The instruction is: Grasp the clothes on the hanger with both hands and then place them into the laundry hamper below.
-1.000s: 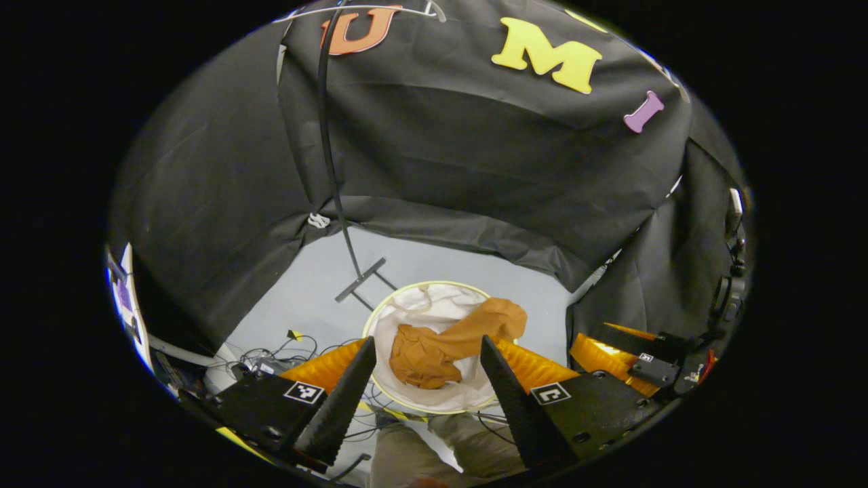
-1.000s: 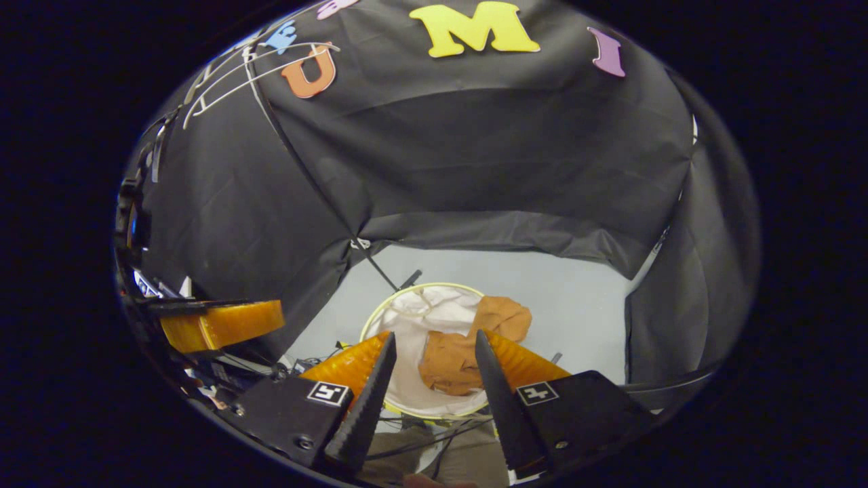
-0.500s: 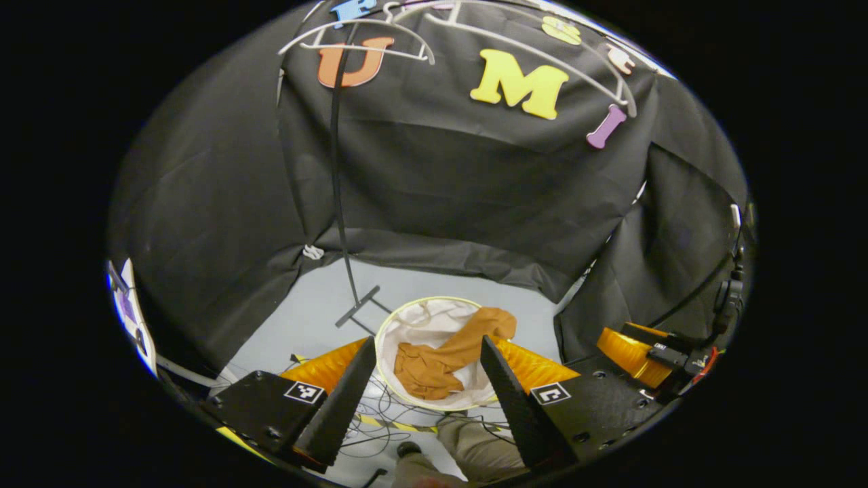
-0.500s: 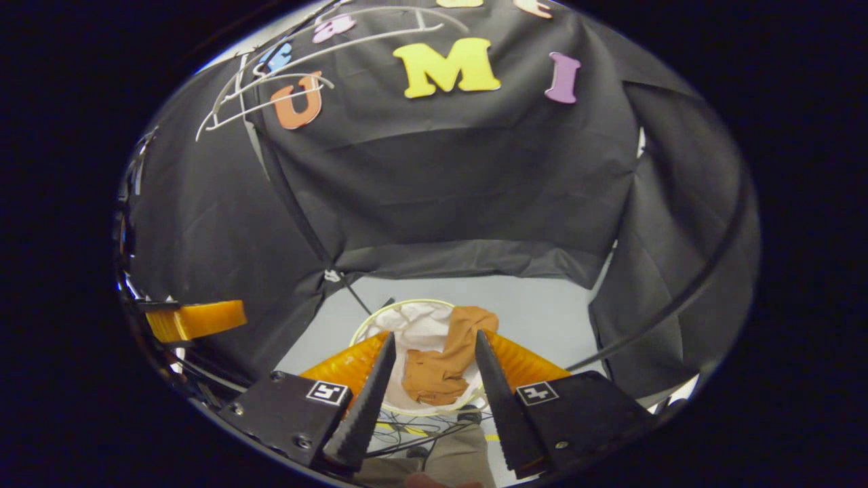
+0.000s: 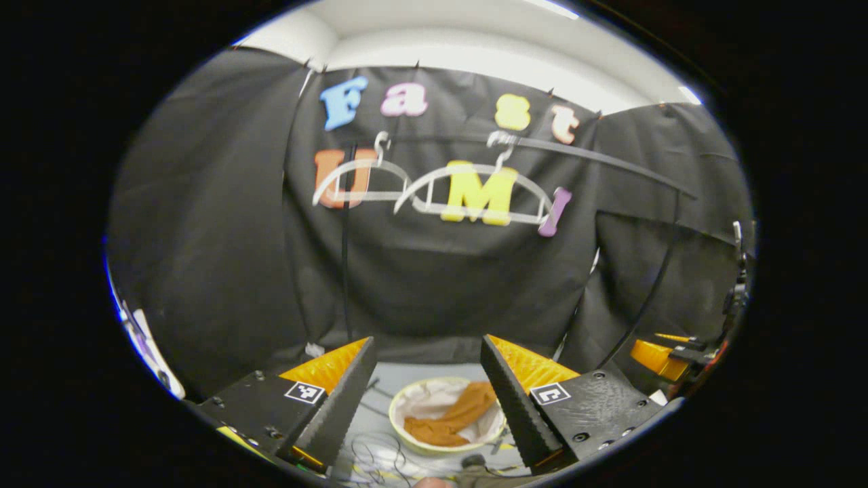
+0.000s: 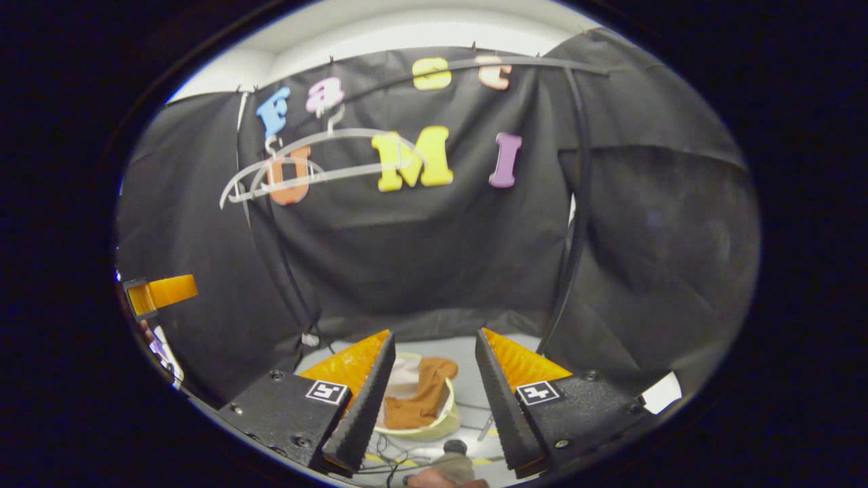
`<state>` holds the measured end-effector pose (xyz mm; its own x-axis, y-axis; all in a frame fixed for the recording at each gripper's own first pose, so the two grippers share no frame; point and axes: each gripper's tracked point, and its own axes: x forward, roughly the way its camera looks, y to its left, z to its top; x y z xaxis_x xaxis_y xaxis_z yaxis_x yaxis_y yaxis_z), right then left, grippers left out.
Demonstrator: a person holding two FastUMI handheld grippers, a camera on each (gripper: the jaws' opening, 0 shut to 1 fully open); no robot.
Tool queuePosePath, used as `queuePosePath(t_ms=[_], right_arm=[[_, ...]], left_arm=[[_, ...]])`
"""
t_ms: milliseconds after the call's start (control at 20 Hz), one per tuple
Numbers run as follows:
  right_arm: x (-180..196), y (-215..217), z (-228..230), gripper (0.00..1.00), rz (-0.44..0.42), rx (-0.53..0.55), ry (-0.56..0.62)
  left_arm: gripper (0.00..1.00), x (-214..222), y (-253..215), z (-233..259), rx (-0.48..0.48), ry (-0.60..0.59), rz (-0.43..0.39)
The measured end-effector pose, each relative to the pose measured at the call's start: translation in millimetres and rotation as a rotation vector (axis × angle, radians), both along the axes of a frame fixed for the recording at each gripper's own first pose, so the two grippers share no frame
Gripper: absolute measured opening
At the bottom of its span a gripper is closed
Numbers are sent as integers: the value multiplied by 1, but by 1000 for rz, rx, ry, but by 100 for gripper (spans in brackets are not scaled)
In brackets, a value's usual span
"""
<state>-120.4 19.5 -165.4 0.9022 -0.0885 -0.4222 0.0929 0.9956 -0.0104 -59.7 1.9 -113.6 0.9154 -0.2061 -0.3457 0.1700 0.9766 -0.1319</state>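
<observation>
Both claws stand wide apart and grip nothing: my left gripper (image 5: pixel 427 400) and my right gripper (image 6: pixel 430 396) each frame the laundry hamper (image 5: pixel 407 440) on the floor far below. Orange clothes (image 5: pixel 451 423) lie inside it, draped toward its right rim. Two bare hangers (image 5: pixel 475 193) hang from the rail (image 5: pixel 610 163) ahead.

Laundry hamper (image 5: pixel 447 444) sits on the floor (image 5: pixel 386 379) below and ahead of both tools, clothes (image 5: pixel 451 421) inside it, draped up toward its far-right rim. Two hangers (image 5: pixel 475 193) hang side by side on a rail (image 5: pixel 610 163) high up, in front of the booth wall. Cables (image 5: pixel 376 457) lie on the floor left of the hamper. Left tool (image 5: pixel 428 407) and right tool (image 6: pixel 434 396) each frame the hamper between parted fingers; right tool sits at the right edge of the left gripper view.
</observation>
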Motion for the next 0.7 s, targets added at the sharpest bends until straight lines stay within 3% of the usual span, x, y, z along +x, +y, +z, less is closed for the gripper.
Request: queuePosePath(t_ms=[150,300,550,700], right_arm=[[-16,-6,68,95,8,-47,-158],[-28,-13,114,98,7,-86,-273],[-51,-42,151,96,11,-99,-390],[-70,-69,146,97,12,-118,-349]], left_arm=[[91,-10,2,71,16,-241,-35],[94,-16,2,96,4,-358,-32],[100,-55,16,117,28,-381,65],[100,-70,13,111,37,-339,123]])
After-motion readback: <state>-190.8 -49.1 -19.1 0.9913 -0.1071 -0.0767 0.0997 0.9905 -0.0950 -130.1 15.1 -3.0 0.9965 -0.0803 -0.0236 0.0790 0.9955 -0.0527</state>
